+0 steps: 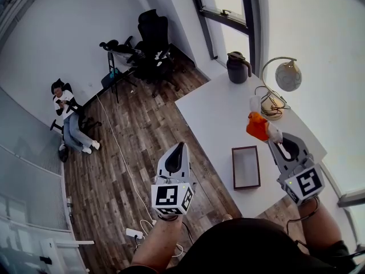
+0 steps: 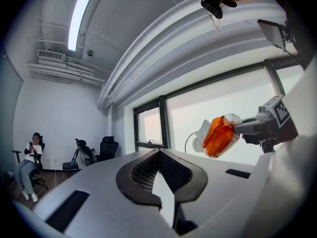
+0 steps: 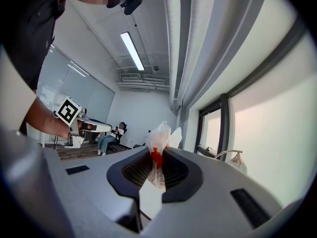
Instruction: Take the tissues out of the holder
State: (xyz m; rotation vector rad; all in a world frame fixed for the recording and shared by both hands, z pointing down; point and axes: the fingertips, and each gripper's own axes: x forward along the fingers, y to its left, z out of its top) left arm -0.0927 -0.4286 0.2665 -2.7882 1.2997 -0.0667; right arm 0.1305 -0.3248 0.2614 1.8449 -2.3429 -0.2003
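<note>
Right hand-held gripper (image 1: 271, 136) holding an orange-and-white tissue pack (image 1: 258, 125) up above a white tabletop (image 1: 217, 113).

Its jaws are clamped on the pack, which hangs in the air at about 1 o'clock from the dark rectangular holder (image 1: 233, 168) lying on the tabletop. At the holder's 9 o'clock, the left hand-held gripper (image 1: 180, 148) is over the wooden floor (image 1: 137, 153), jaws together with nothing between them.

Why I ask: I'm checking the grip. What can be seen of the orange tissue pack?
The tissue pack is a small soft packet, orange in the middle with crinkled white plastic at its ends. One end is pinched between the shut jaws of the right gripper; nothing else touches it. It is held in the air above the white table, apart from the dark-framed holder.
</note>
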